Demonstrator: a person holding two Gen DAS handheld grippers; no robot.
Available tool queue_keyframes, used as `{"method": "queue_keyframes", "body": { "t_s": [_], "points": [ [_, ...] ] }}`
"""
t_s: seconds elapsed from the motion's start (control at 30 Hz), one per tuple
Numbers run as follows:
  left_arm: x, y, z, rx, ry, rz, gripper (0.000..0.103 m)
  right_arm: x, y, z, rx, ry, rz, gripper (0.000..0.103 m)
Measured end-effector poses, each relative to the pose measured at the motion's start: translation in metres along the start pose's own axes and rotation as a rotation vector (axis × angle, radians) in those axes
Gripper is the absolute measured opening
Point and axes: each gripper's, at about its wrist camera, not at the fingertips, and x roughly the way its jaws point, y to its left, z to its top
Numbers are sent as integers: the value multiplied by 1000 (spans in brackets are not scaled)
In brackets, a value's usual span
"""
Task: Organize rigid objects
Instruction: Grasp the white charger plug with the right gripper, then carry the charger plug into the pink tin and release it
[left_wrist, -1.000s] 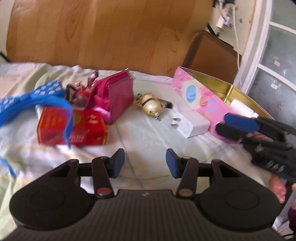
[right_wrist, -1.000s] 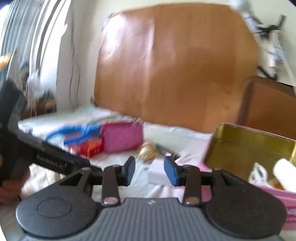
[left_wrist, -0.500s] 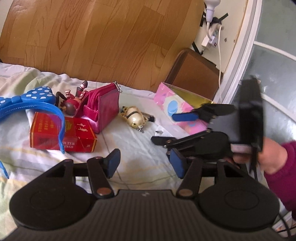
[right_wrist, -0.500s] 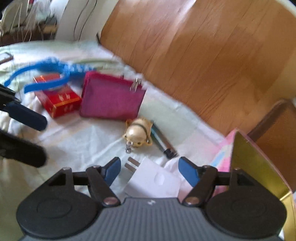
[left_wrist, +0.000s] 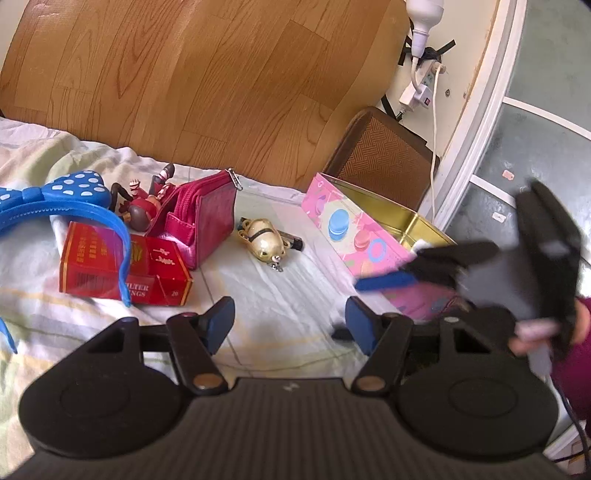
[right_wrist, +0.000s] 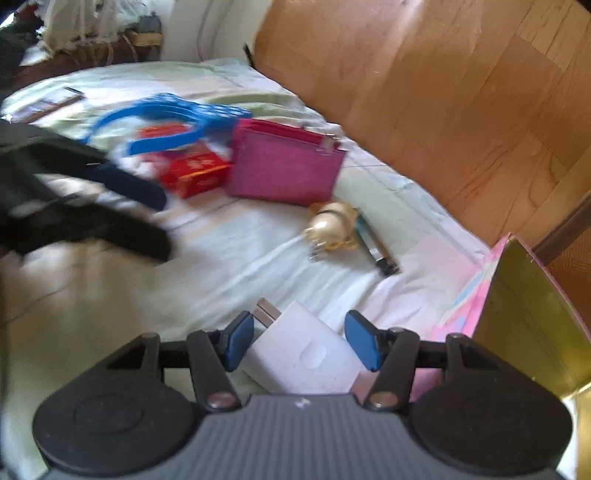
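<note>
Nearest in the right wrist view, the right gripper (right_wrist: 299, 343) has its blue-padded fingers spread apart on either side of a white rectangular plug adapter (right_wrist: 303, 354) with two metal prongs, lying flat on the pale bedsheet (right_wrist: 221, 258). The pads stand just beside the adapter's edges but do not look pressed against it, so I judge the step in hand to be the pickup of this adapter. The next move calls for closing squarely on its two long sides, then lifting it right toward the box; its smooth hard shell could slip if caught off-centre.

The left gripper (left_wrist: 291, 321) hovers over bare sheet, fingers wide apart and holding nothing.

Just right of the adapter stands the open pink tin box with macaron print and gold interior (right_wrist: 517, 295). From the left wrist view something white shows just inside its rim, partly hidden by the blurred right gripper; what else it holds cannot be told.

Farther out in the middle lie a gold rounded bell-like trinket (right_wrist: 332, 225) and, touching it on its right, a slim dark lighter-like stick (right_wrist: 376, 247).

Farther left sits a magenta zip wallet (left_wrist: 199, 221), gaping open at the top with its card slots showing. A small red-dressed figurine (left_wrist: 142, 199) lies against its far left side. A red cigarette carton (left_wrist: 122, 269) sits just near-left of the wallet, with a blue plastic headband with a white-dotted bow (left_wrist: 70, 199) draped over it.
</note>
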Motion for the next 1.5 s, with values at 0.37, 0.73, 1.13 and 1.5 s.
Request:
{"method": "queue_keyframes", "body": {
  "t_s": [0.37,0.73,1.13,1.5],
  "points": [
    [0,11,2,-79,10,-7,73,-46,3,-43,316,-210,53,85],
    [1,10,1,-70,17,10,73,-40,4,-64,456,-189,74,94],
    [3,12,2,-78,28,1,73,-33,14,-64,453,-195,68,61],
    [3,8,1,-81,58,-10,73,-34,26,-47,405,-253,164,55]
  ]
}}
